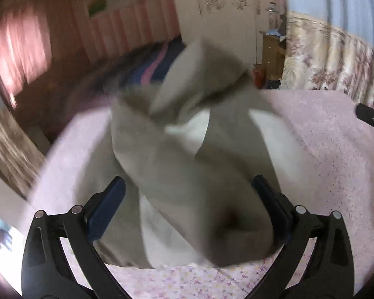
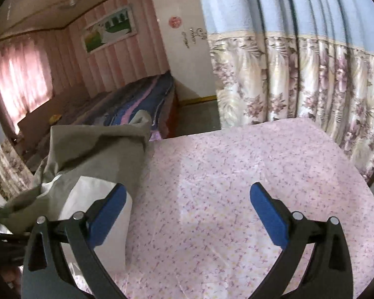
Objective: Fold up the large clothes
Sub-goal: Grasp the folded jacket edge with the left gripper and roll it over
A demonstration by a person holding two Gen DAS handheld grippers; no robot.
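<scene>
Inspected one garment only: a large grey-beige cloth garment with white lining (image 1: 187, 174), bunched in a crumpled heap at centre frame of the left view, resting on the pink floral-print tablecloth of the table (image 2: 224, 186). Seen again at lower left of the right view, heaped near the table's left edge.

Left tongs (image 1: 187, 199): spread wide, blue pads either side of the heap, nothing clamped; contact with cloth not determinable through motion blur. Right tongs (image 2: 188, 209): spread wide over bare tablecloth at lower centre, holding nothing; left pad just beside the white lining.

Risks judged from here: grabbing several layers at once, owing to the tangled heap and no visible hem or corner; cloth sliding off the table's near-left edge if tugged that way; thin tablecloth pinched together with the garment and dragged along.

Count: one garment, one table, two tongs, four blue pads.
</scene>
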